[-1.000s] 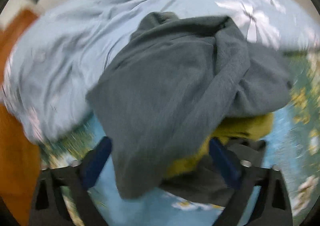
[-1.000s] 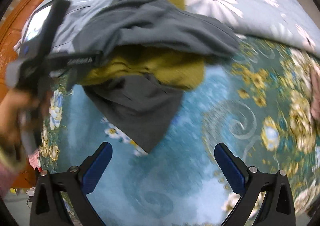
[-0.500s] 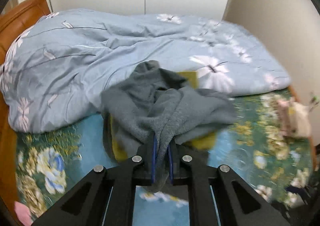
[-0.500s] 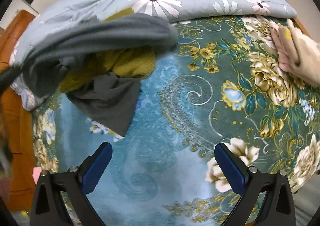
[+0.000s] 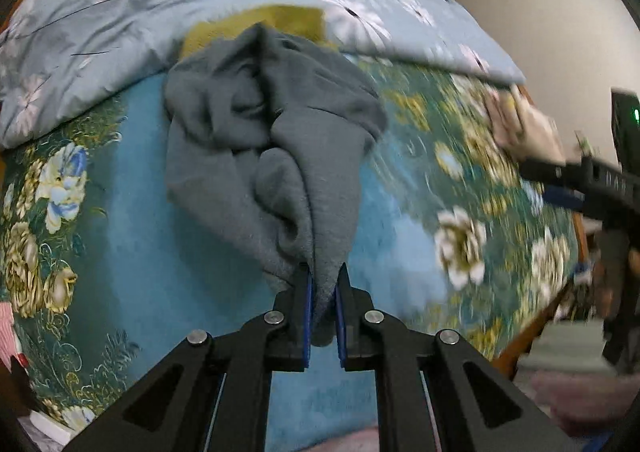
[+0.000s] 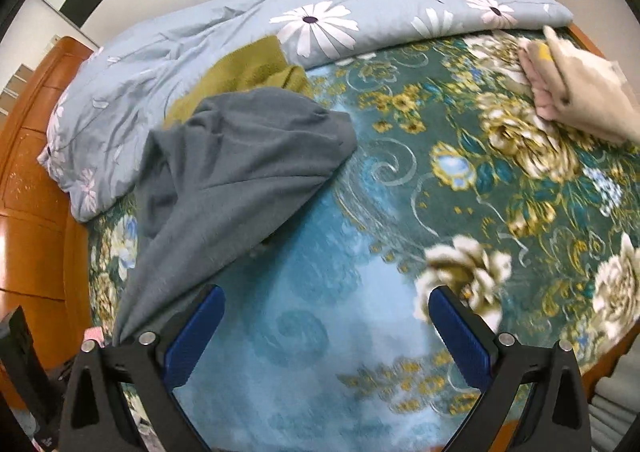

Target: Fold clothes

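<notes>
A grey garment point(image 5: 276, 140) is pinched at its near edge between the closed jaws of the left gripper point(image 5: 322, 292) at the lower centre of the left wrist view, the cloth drawn up from the bed point(image 5: 132, 252) into a bunched, creased heap across the middle of the frame. A mustard-yellow garment point(image 5: 276, 22) is seen just behind it, partly tucked under the pale blue daisy-print duvet point(image 5: 100, 24) that fills the upper part of the frame. In the right wrist view, the right gripper point(image 6: 326, 336) is held over the teal floral bedspread point(image 6: 460, 188) with its jaws spread wide and nothing between them; the grey garment point(image 6: 240, 172) is stretched from centre left down to the lower left corner, passing just beside the gripper's left finger. A folded stack of pale clothes point(image 6: 572, 92) is shown at the upper right edge, and an orange wooden bed frame point(image 6: 28, 180) along the left.
</notes>
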Demonstrator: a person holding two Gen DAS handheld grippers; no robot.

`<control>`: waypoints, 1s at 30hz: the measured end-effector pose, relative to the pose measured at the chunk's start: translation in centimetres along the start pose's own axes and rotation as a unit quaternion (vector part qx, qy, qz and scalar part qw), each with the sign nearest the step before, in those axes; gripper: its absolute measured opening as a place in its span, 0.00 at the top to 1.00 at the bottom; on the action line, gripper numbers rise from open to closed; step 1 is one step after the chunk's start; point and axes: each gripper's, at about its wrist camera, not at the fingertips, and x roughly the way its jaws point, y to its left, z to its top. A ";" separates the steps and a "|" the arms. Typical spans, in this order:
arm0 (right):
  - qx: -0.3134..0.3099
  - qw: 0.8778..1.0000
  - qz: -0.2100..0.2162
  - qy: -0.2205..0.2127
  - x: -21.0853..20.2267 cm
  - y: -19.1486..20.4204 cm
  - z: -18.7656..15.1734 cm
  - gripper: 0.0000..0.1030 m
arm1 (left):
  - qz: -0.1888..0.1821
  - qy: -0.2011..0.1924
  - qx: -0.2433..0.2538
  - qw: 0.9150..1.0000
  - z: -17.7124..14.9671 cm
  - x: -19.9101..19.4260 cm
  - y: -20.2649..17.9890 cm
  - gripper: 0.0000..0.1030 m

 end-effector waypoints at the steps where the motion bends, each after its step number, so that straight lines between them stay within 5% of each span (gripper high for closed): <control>1: 0.002 1.000 -0.002 0.003 -0.2 -0.4 -0.6 0.00 | -0.006 0.006 0.007 1.000 -0.5 0.1 -0.7 0.91; 11: 0.022 1.000 0.011 0.015 -1.3 -4.2 -2.9 0.00 | -0.059 0.060 0.068 0.994 -4.8 1.0 -6.8 0.91; 15: 0.003 1.000 0.028 0.010 -1.6 -4.7 -2.1 0.00 | -0.046 0.036 -0.001 0.998 -3.0 0.8 -5.7 0.90; 17: -0.004 0.999 0.036 0.007 -1.9 -5.5 -1.4 0.00 | -0.037 0.029 -0.095 0.994 -1.9 1.3 -3.2 0.90; 19: -0.007 0.999 0.043 0.005 -2.1 -6.6 -0.6 0.00 | -0.030 0.008 -0.213 0.977 -1.7 1.4 0.5 0.90; 21: -0.003 0.999 0.051 0.006 -2.1 -8.0 0.2 0.00 | -0.019 -0.017 -0.317 0.948 -2.2 1.0 3.9 0.90; 26: 0.019 0.996 0.081 0.041 0.4 -11.1 1.2 0.00 | 0.037 -0.071 -0.461 0.884 -6.0 -1.9 8.8 0.90; 30: 0.049 0.986 0.134 0.089 4.2 -11.7 1.3 0.00 | 0.052 -0.063 -0.516 0.853 -9.4 -2.7 10.0 0.90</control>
